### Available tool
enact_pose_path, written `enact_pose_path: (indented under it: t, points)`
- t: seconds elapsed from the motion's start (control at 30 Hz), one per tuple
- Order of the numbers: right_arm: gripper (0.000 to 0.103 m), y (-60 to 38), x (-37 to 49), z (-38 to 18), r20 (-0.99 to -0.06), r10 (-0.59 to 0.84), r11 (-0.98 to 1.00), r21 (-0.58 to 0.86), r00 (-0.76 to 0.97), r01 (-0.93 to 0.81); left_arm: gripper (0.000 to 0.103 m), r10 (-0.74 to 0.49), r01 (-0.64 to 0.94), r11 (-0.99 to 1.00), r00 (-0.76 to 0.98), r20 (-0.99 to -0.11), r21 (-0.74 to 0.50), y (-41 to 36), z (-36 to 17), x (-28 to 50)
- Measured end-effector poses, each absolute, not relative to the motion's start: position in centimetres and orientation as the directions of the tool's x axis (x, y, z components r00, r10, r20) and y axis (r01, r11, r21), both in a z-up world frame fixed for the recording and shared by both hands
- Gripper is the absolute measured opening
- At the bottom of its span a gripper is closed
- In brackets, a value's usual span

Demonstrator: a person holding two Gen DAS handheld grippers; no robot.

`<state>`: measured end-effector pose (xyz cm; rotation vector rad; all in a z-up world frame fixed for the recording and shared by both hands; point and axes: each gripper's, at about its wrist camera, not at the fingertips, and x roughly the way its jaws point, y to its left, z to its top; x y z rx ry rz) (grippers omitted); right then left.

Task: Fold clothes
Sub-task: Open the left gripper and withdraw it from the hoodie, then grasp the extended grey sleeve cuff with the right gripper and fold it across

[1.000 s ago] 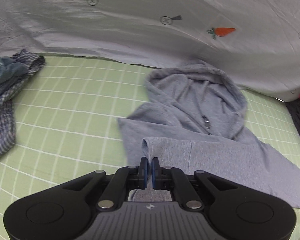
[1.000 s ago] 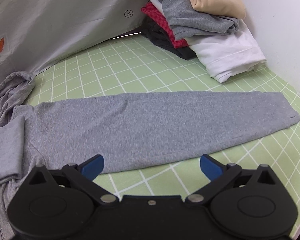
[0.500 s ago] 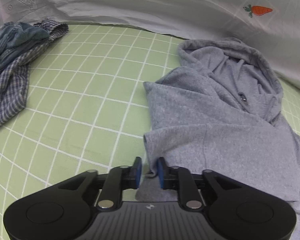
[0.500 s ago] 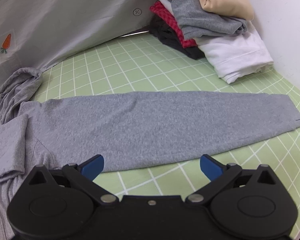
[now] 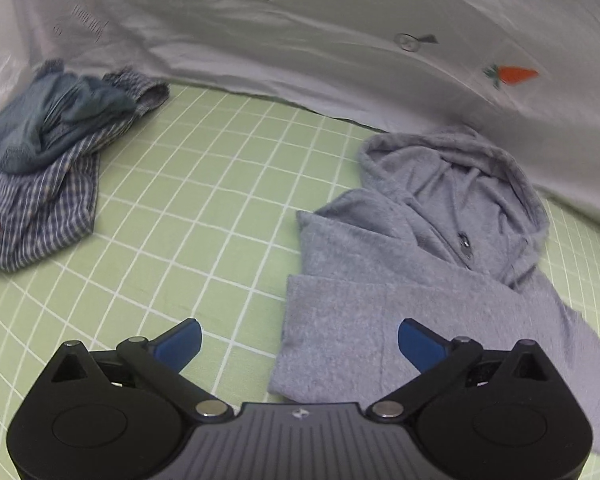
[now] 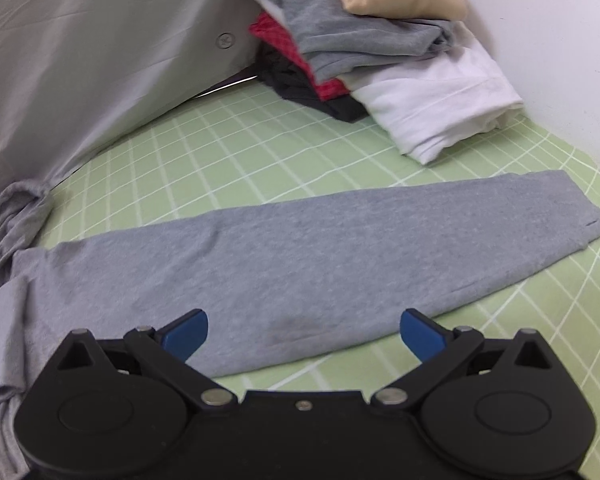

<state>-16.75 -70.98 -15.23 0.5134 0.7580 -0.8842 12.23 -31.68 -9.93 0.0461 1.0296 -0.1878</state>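
Hoodie lies flat on the green sheet, one sleeve folded over it, so left gripper has just opened wide, empty; right gripper gapes above the outstretched sleeve, likely next.

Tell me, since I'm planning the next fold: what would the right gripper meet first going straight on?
Probably the grey hoodie's outstretched sleeve, lying flat on the green grid sheet directly ahead of the open right gripper.
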Motion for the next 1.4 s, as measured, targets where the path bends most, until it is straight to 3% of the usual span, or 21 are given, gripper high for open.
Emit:
enact_pose_path:
  t: [0.23,0.73,1.0,1.27,1.37,1.4]
  points:
    - [0.103,-77.2,-20.0,-15.9,-0.76,-0.547,0.499,0.041,0.351,0.866,0.103,-0.166,0.201,0.977,0.528,-0.833,-0.067,-35.2,-8.4,9.7]
    - [0.103,-91.7,-26.8,-17.6,-0.74,-0.65,0.302,-0.045,0.171,0.952,0.103,-0.094,0.165,0.986,0.562,-0.822,0.0,-39.3,-6.2,6.6]
    - [0.103,-93.6,-29.8,-19.3,-0.752,-0.632,0.251,0.033,0.189,0.967,0.103,-0.087,0.171,0.985,0.575,-0.814,0.015,-40.5,-5.5,6.1]
    - [0.103,-92.8,-29.2,-19.2,-0.774,-0.612,0.234,0.017,0.161,0.972,0.103,-0.107,0.142,0.989,0.566,-0.817,-0.031,-39.2,-5.2,6.1]
    - [0.091,-92.6,-29.4,-18.6,-0.784,-0.6,0.213,0.03,0.155,0.977,0.103,-0.127,0.136,0.989,0.576,-0.808,-0.058,-38.4,-5.0,6.1]
    - [0.078,-92.3,-29.5,-18.3,-0.784,-0.599,0.217,0.036,0.162,0.976,0.103,-0.128,0.138,0.989,0.58,-0.805,-0.058,-38.2,-5.0,6.1]
